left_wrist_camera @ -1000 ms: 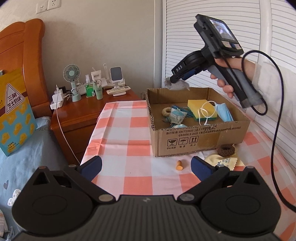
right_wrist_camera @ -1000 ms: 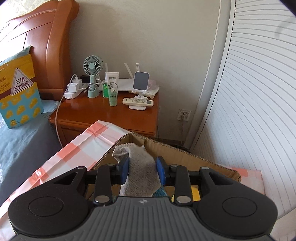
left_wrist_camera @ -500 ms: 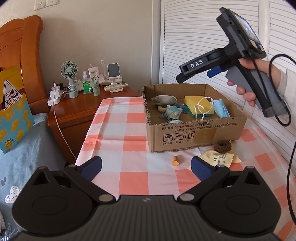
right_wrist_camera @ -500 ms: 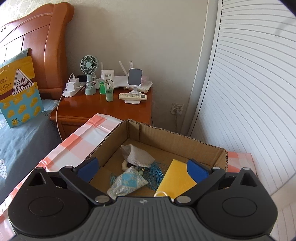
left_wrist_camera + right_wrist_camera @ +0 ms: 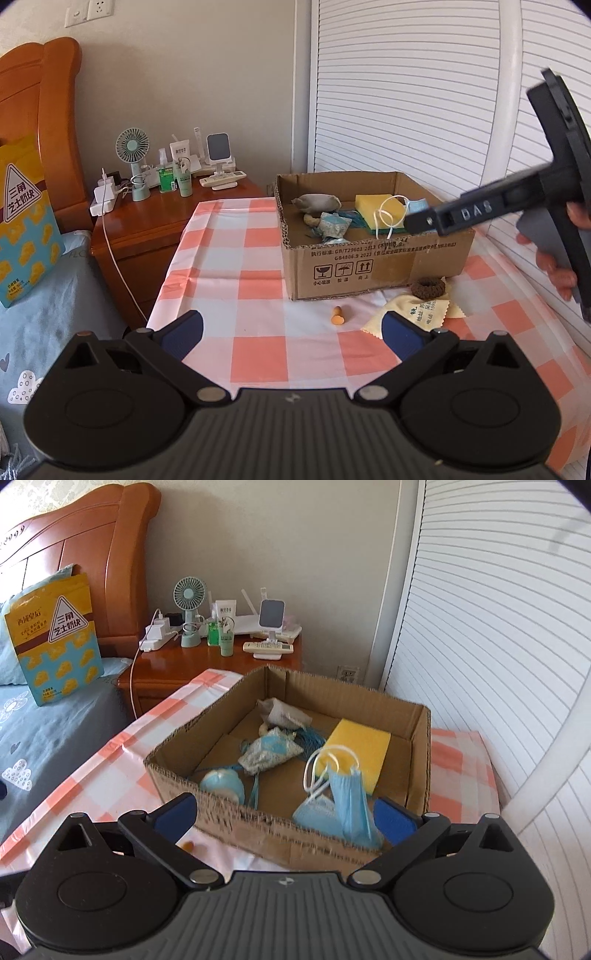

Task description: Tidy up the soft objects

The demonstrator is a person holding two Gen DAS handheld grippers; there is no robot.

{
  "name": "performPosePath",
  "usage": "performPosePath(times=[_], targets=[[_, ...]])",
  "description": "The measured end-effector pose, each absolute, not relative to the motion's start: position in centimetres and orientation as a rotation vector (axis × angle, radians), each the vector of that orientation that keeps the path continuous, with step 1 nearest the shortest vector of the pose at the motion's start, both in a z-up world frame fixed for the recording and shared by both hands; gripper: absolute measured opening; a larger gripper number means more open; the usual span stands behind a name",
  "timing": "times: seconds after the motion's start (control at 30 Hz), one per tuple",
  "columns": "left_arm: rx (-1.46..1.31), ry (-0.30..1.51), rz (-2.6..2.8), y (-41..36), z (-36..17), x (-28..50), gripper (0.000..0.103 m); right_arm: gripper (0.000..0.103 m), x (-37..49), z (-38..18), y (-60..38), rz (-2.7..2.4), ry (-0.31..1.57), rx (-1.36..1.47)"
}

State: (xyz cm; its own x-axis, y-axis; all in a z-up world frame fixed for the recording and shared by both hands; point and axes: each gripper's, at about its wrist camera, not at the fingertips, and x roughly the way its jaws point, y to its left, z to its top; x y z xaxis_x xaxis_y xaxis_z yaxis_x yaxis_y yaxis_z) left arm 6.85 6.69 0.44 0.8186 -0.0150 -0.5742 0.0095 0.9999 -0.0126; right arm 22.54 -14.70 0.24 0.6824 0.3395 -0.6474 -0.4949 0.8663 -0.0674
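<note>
A cardboard box [image 5: 373,258] [image 5: 236,819] stands on the checked tablecloth. Inside lie a grey cloth [image 5: 316,202] [image 5: 280,712], a patterned pouch [image 5: 269,755], a yellow sponge [image 5: 378,205] [image 5: 360,746] and a blue face mask [image 5: 351,808]. On the cloth in front of the box lie a brown scrunchie [image 5: 427,287], a yellow wipe [image 5: 421,314] and an orange earplug [image 5: 337,316]. My left gripper [image 5: 291,332] is open over the tablecloth, nothing between its fingers. My right gripper [image 5: 284,818] is open and empty above the box's near wall; a hand holds it at the right.
A wooden nightstand [image 5: 147,218] behind the table carries a small fan [image 5: 133,147], bottles, a remote and a power strip with a white cable. A bed with a yellow snack bag [image 5: 22,221] lies left. White louvred doors [image 5: 406,92] close off the right side.
The right gripper opened and let go of the grey cloth, which now lies in the box. It then drew back toward the box's near wall. The left gripper stayed put.
</note>
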Motion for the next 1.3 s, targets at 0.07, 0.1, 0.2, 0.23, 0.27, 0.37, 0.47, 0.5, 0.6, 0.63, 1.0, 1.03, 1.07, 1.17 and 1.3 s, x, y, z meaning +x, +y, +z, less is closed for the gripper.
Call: performPosePath(times=[0.07,0.1,0.2,0.23,0.27,0.37,0.47,0.5,0.6,0.63,1.0,1.03,1.07,1.17,1.3], targets=[[-0.01,0.614,-0.013,6.8,0.3,6.7,0.102,0.103,21.2,-1.1,-15.4,0.47,0.705,-0.246],[-0.007,0.616,-0.013,6.8,0.3,6.7,0.102,0.103,20.4,-1.7,-15.8,0.465,0.717,-0.251],[0.012,0.621,-0.007,6.7,0.0,6.6,0.102,0.103,17.9,-3.8,-16.8,0.455,0.752,-0.272],[0.018,0.623,-0.007,6.7,0.0,6.6,0.102,0.103,16.9,-4.4,-17.2,0.453,0.761,-0.276],[0.025,0.624,-0.009,6.6,-0.1,6.6,0.102,0.103,16.2,-4.8,-17.5,0.454,0.769,-0.274],[0.038,0.631,-0.019,6.4,-0.4,6.6,0.102,0.103,14.1,-6.1,-18.3,0.466,0.812,-0.26],[0.048,0.645,-0.027,6.2,-0.6,6.9,0.102,0.103,12.3,-7.3,-18.6,0.451,0.831,-0.265],[0.05,0.652,-0.029,6.2,-0.8,7.1,0.102,0.103,12.0,-7.6,-18.7,0.451,0.838,-0.263],[0.052,0.669,-0.038,6.0,-1.1,7.5,0.102,0.103,11.5,-8.7,-18.7,0.429,0.858,-0.274],[0.053,0.672,-0.038,6.0,-1.3,7.7,0.102,0.103,11.4,-9.1,-18.7,0.417,0.86,-0.284],[0.09,0.726,-0.052,5.0,-2.9,10.8,0.102,0.103,13.1,-10.0,-20.9,0.315,0.852,-0.249],[0.095,0.732,-0.057,4.9,-3.2,11.3,0.102,0.103,13.4,-10.0,-21.2,0.31,0.853,-0.238],[0.1,0.739,-0.058,4.8,-3.5,11.7,0.102,0.103,13.6,-10.1,-21.5,0.306,0.852,-0.226],[0.115,0.762,-0.055,4.4,-4.6,13.3,0.102,0.103,13.8,-10.2,-21.9,0.301,0.839,-0.215],[0.113,0.795,-0.047,4.2,-6.0,15.7,0.102,0.103,13.4,-10.5,-22.0,0.306,0.807,-0.216]])
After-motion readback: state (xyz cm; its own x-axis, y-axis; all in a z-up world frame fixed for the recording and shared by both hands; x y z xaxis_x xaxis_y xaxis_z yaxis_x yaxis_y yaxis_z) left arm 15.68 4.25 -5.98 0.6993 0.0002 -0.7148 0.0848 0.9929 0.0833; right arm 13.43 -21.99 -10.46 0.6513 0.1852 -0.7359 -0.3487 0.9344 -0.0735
